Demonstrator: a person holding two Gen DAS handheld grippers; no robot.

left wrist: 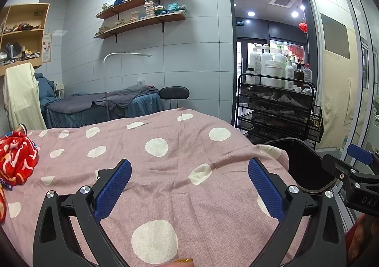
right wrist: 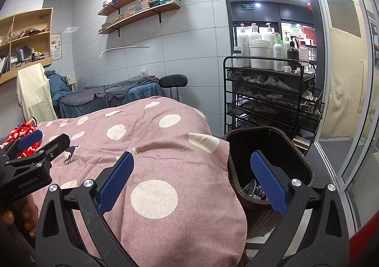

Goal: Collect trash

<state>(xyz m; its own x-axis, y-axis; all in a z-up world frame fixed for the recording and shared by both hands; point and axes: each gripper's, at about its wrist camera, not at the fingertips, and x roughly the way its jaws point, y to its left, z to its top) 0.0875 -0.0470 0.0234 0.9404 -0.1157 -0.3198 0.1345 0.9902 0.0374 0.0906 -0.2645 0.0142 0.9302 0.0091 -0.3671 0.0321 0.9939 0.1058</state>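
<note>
Here both claws hang spread wide over a bed covered in a pink polka-dot blanket [left wrist: 180, 172], holding nothing. The left claw [left wrist: 189, 186] sits above the blanket, with a red patterned cloth [left wrist: 16, 158] well off to its left. The right claw [right wrist: 191, 179] straddles the bed's edge: its left pad over the blanket, its right pad [right wrist: 268, 184] over the mouth of a dark trash bin [right wrist: 305, 172] standing just beside the bed. Some discarded packaging [right wrist: 253, 190] lies in the bin's bottom, just left of that pad. Beyond the bin stands a black wire cart [right wrist: 267, 101] carrying white bottles.

Matt woven cloth bedspread [left wrist: 180, 148]
</note>
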